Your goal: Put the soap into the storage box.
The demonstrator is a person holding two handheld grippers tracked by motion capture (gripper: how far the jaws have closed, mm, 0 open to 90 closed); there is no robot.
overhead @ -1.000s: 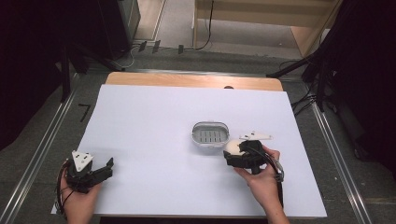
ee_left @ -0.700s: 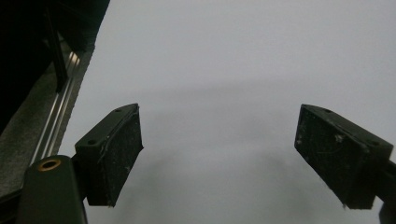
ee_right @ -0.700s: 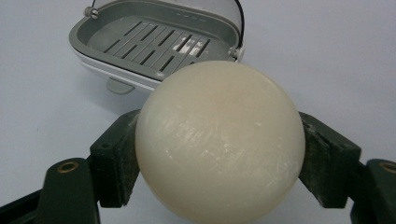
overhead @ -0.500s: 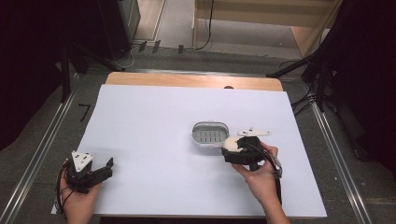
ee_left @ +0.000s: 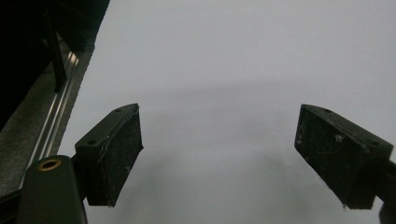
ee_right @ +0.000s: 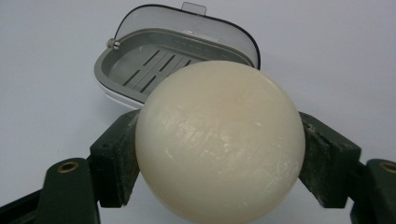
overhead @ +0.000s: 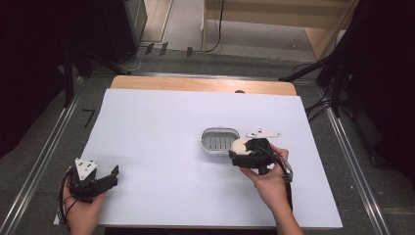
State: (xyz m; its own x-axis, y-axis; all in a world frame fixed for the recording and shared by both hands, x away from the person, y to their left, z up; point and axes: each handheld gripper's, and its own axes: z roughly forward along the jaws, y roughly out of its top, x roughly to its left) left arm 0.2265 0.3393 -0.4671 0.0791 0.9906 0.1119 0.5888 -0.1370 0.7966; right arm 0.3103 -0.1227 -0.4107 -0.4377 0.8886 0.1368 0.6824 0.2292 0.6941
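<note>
A round cream soap bar [ee_right: 219, 140] sits clamped between the two black jaws of my right gripper [ee_right: 219, 158], which is shut on it. In the high view the soap [overhead: 240, 146] and right gripper [overhead: 243, 152] hang just right of and nearly over the rim of a grey slotted soap dish [overhead: 220, 139] with a clear lid. The dish [ee_right: 154, 65] lies open and empty just beyond the soap. My left gripper [overhead: 108, 177] rests at the table's front left, jaws wide apart over bare white surface [ee_left: 219, 149], holding nothing.
The white table cover [overhead: 161, 127] spans most of the table, with a wooden strip [overhead: 203, 84] along the far edge. A metal rail [overhead: 44, 147] runs down the left side and another [overhead: 350, 161] down the right. Cables lie on the floor beyond.
The right gripper with the soap has shifted slightly left and toward the soap dish. The left gripper has stayed still.
</note>
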